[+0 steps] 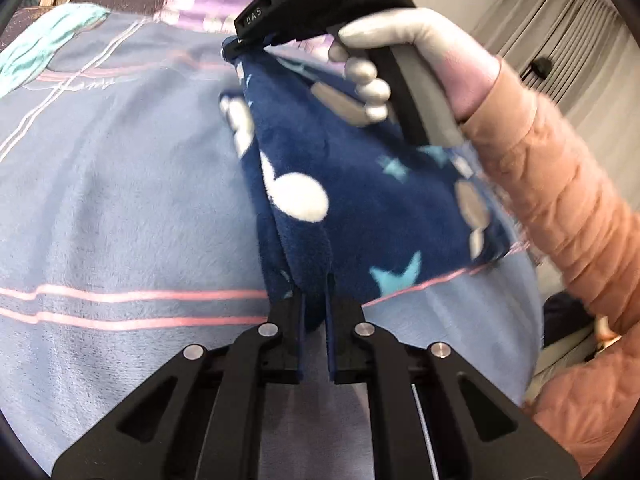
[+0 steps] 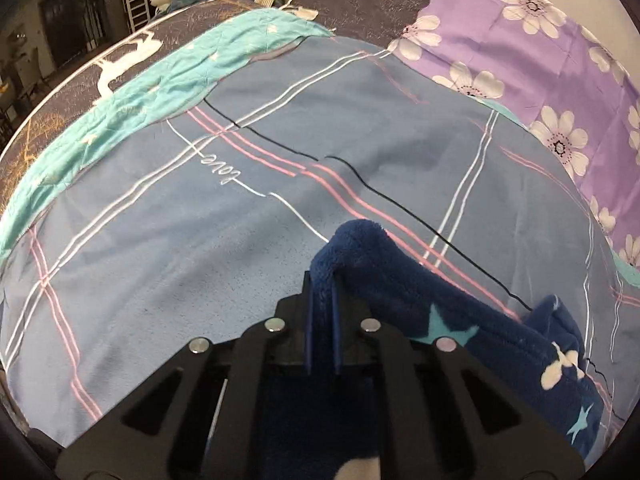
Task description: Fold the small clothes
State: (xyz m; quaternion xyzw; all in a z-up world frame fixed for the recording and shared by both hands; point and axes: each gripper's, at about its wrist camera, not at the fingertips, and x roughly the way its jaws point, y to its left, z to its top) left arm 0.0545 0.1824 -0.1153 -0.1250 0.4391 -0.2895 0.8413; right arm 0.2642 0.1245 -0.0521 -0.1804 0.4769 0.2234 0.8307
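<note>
A small navy fleece garment [image 1: 352,184] with white shapes and light-blue stars hangs stretched above the bed. My left gripper [image 1: 316,304] is shut on its near lower edge. My right gripper [image 1: 236,46], held by a gloved hand in a pink sleeve, pinches the garment's far upper corner. In the right wrist view my right gripper [image 2: 322,284] is shut on a fold of the same garment [image 2: 460,304], which trails down to the right onto the blanket.
A blue blanket [image 2: 200,260] with pink and white stripes covers the bed. A teal cloth [image 2: 168,80] lies along its far left edge. A purple flowered sheet [image 2: 540,60] lies at the far right. White curtains [image 1: 560,28] hang at the right.
</note>
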